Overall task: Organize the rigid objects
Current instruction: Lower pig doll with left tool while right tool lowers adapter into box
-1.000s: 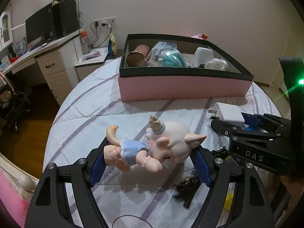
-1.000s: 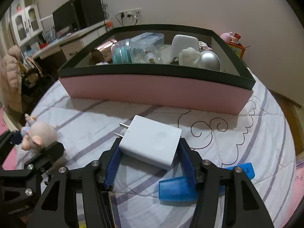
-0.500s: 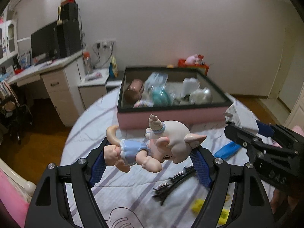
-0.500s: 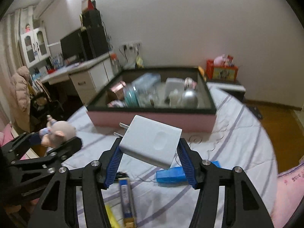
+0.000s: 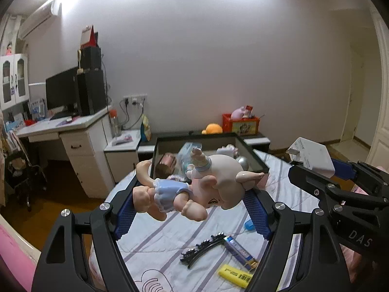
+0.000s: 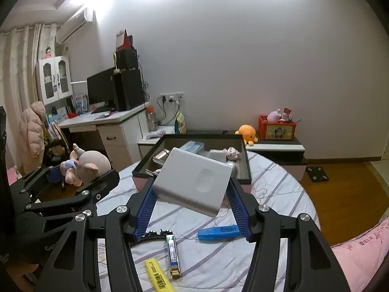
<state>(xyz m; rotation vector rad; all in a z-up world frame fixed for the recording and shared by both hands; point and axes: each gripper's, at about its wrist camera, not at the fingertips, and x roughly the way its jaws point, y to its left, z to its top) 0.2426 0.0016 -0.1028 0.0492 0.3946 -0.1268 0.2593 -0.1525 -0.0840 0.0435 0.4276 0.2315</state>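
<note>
Left gripper [image 5: 192, 202] clamps a pig doll [image 5: 194, 189] sideways between its blue pads, held clear above the striped bedspread [image 5: 155, 241]. On the spread below lie a black hair clip [image 5: 201, 245], a blue harmonica [image 5: 239, 249] and a yellow highlighter [image 5: 234, 275]. Right gripper [image 6: 192, 202] grips a white charger [image 6: 194, 182], tilted, in the air before the pink-sided box [image 6: 192, 136] of stored items.

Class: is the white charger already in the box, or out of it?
Out: the white charger is clamped in the right gripper, above the bed, short of the box.
</note>
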